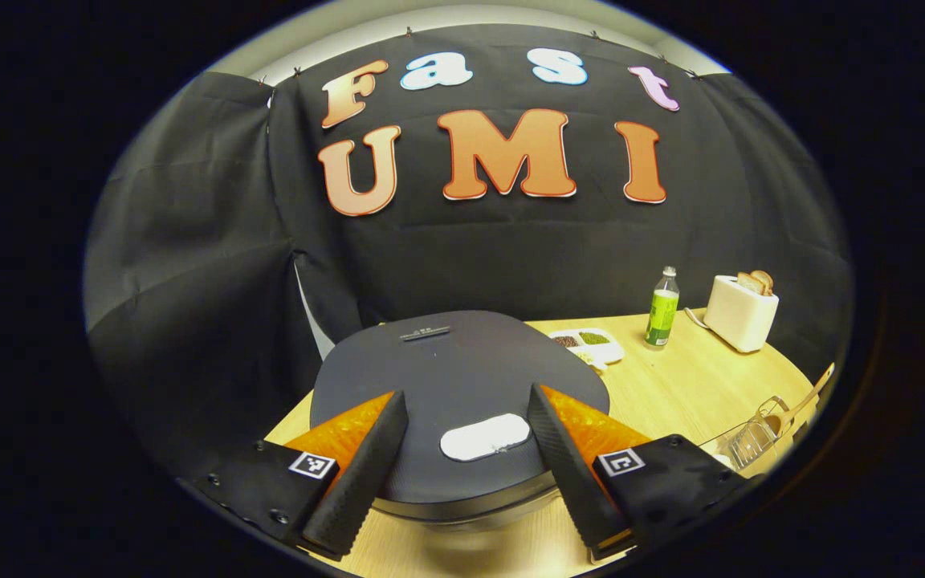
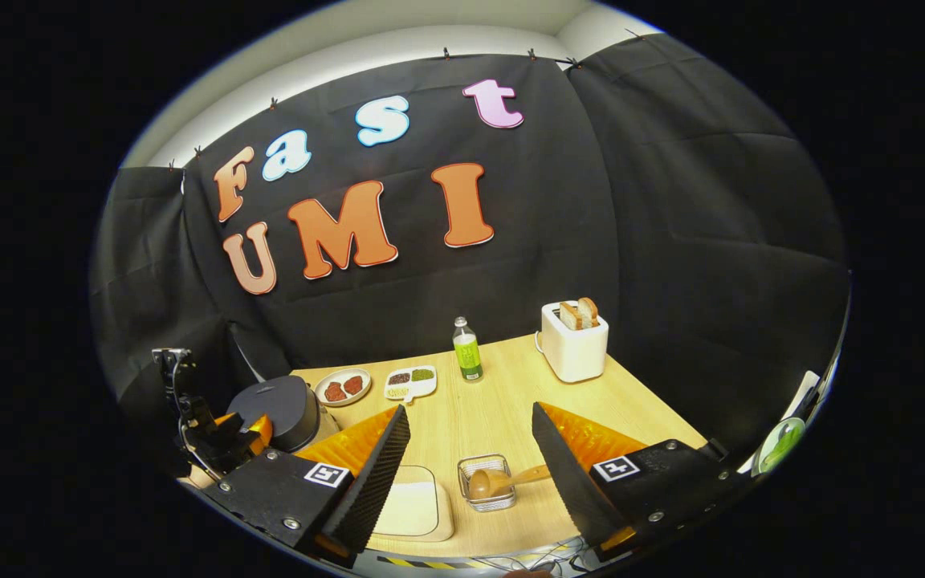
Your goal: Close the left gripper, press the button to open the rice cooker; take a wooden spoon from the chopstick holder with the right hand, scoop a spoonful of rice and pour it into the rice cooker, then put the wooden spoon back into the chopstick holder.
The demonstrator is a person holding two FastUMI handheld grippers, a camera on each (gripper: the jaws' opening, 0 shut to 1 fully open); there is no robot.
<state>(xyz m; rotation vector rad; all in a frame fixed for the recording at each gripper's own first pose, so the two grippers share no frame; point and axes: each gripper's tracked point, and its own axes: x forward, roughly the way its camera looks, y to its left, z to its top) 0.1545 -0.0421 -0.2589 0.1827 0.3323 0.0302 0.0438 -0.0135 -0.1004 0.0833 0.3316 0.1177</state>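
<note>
The left gripper (image 1: 466,449) hung spread over the closed rice cooker (image 1: 446,377), its white button (image 1: 484,437) between the fingers. The right gripper (image 2: 470,457), also spread, faced the chopstick holder (image 2: 486,483) holding the wooden spoon (image 2: 499,480), right of the cooker.

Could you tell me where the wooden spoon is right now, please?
In the right gripper view the wooden spoon sits in the wire holder on the table, low between the open fingers, just right of the cream board.
</note>
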